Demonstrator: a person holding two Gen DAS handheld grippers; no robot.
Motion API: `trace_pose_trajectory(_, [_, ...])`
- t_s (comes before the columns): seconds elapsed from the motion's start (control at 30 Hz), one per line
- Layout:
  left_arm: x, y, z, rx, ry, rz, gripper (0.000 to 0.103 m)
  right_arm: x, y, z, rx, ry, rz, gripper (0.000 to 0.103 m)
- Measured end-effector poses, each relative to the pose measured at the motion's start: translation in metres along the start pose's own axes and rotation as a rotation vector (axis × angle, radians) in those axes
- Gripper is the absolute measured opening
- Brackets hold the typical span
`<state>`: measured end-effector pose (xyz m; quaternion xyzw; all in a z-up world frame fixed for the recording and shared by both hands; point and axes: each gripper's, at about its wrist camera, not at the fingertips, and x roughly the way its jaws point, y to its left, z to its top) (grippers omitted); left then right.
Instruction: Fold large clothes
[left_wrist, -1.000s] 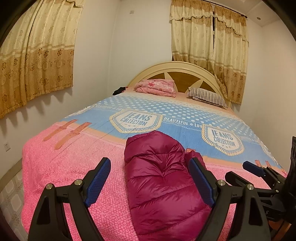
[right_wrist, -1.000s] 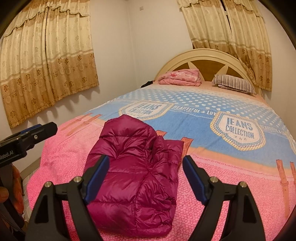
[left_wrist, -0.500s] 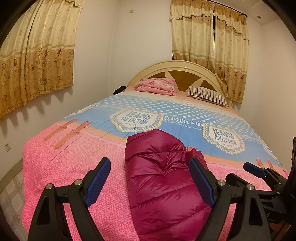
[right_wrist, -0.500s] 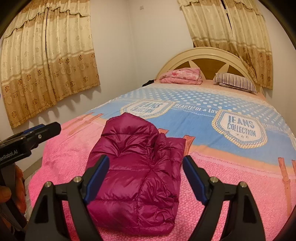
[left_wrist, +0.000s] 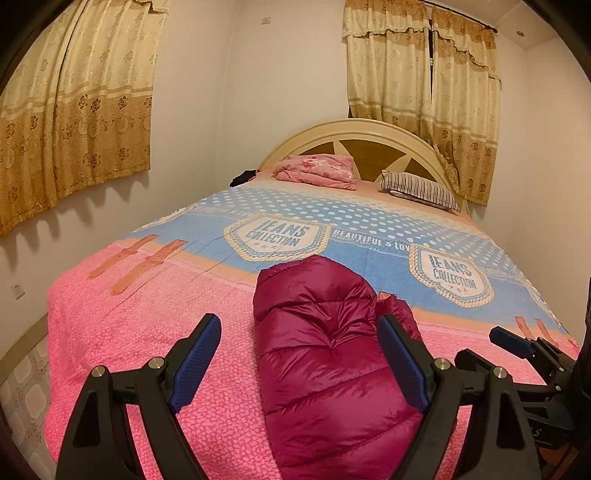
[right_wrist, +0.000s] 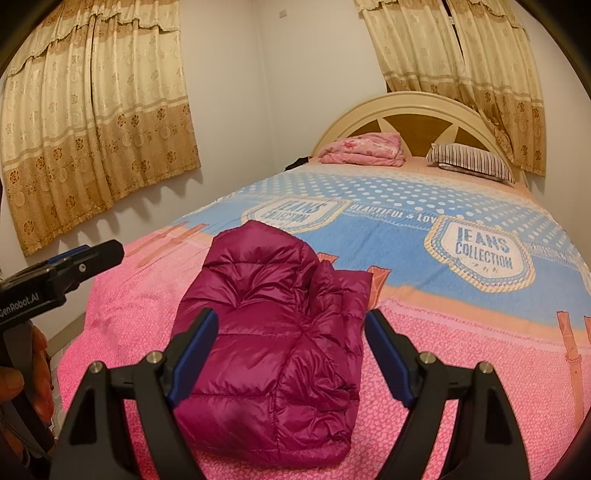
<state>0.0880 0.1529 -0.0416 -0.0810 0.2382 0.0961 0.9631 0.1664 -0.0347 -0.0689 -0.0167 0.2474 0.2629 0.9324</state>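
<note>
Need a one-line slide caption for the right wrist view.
Open right gripper hovers over a folded magenta jacket on the bed; left gripper alongside.

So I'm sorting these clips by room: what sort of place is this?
A home bedroom, most likely. There's a made bed with an arched headboard, a striped pillow at its head, and curtains over the window. A folded puffer jacket lies on the bed.

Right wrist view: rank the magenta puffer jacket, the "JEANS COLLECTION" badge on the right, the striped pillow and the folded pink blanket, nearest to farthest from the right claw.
1. Magenta puffer jacket, folded on the bedspread just ahead of the right claw.
2. "JEANS COLLECTION" badge, mid-bed, right.
3-4. Striped pillow on the right and folded pink blanket on the left, both by the headboard: too close to call.
</note>
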Motion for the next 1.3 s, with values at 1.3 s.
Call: trace_pose_trajectory(1.3, [0.0, -0.016, -0.01, 0.07, -0.042, 0.097, 0.088, 0.001, 0.004, -0.008, -0.002, 0.008, 0.013, 0.084])
